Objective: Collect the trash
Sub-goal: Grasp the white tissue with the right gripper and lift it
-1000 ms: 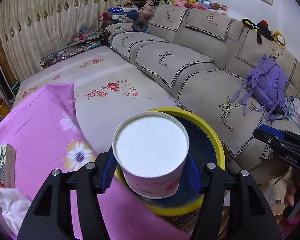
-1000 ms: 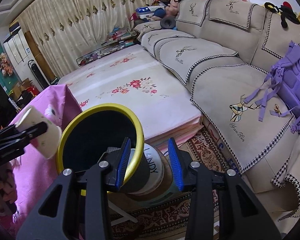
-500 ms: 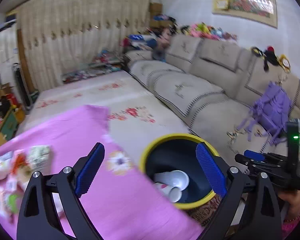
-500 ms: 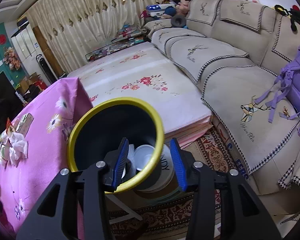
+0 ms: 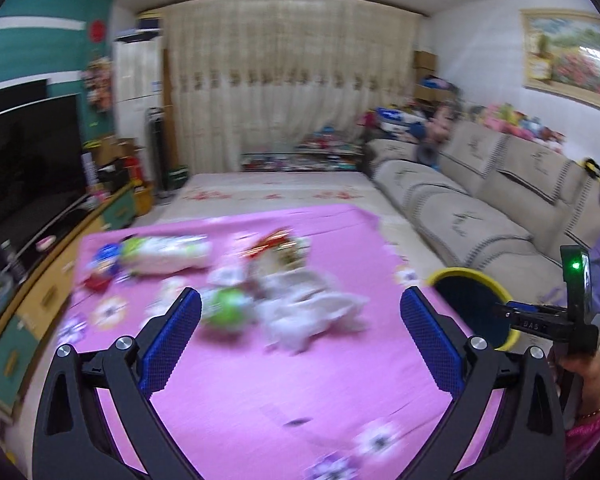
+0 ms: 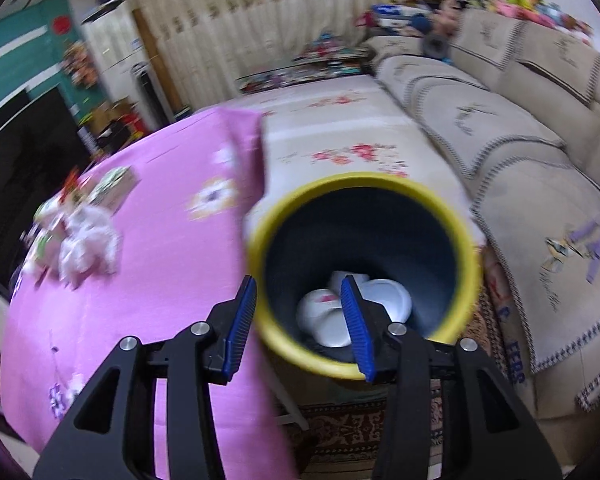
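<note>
Trash bin (image 6: 364,196): round, yellow rim, dark interior, white paper cups (image 6: 324,312) inside. Right tool (image 6: 302,320) grips its rim. Left tool (image 5: 300,332): just opened wide, empty, above crumpled tissues (image 5: 312,312) on pink-clothed counter (image 5: 260,380).

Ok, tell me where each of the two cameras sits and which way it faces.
Left wrist: on the left hand-held gripper, open and empty, facing across the pink tablecloth at the blurred trash pile; the right hand shows at the edge.
Right wrist: on the right hand-held gripper, looking down into the yellow-rimmed bin with white cups inside; its fingers straddle the bin's near rim.
Shared: bin, tablecloth, trash pile, sofa.
</note>
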